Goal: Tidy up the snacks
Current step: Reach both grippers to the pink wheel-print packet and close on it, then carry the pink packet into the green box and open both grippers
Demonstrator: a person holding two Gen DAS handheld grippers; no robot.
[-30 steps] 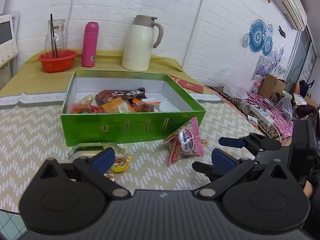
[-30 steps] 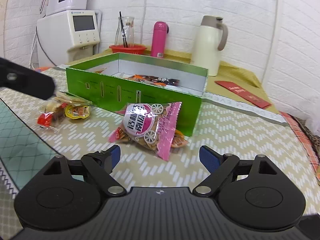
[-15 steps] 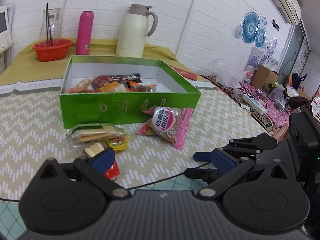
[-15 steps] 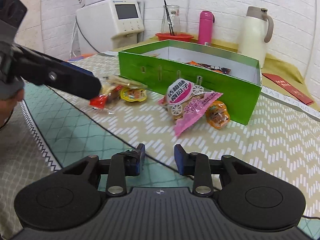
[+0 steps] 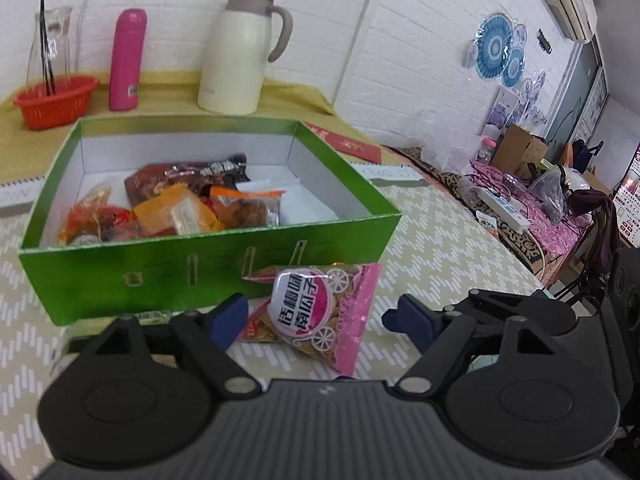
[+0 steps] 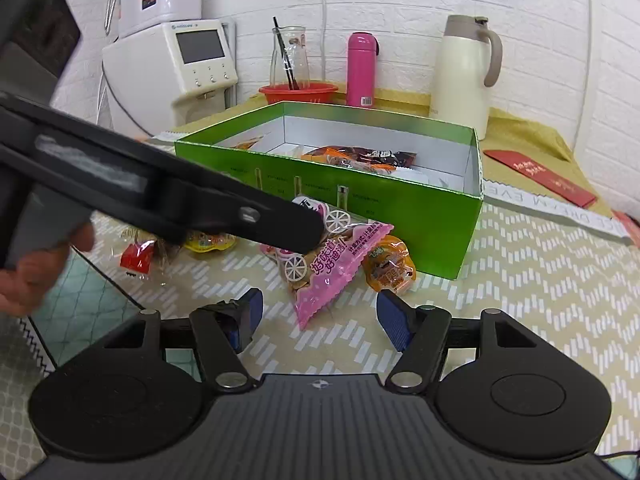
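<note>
Pink seed packet (image 5: 320,312) lying on counter (image 5: 440,248) against green box (image 5: 200,272), light, crinkly and slippery, best pinched mid-body; left tool (image 5: 316,318) closing around it, not yet pressing; right tool (image 6: 320,316) opening, empty

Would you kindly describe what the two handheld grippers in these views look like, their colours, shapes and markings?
Both the left gripper and right gripper are matte black plastic: a ribbed centre plate bearing a small white emblem, two round discs at the sides, and angled linkage arms with silver pivot screws. Each finger ends in a dark blue textured pad. No cables or sleeves show.
</note>
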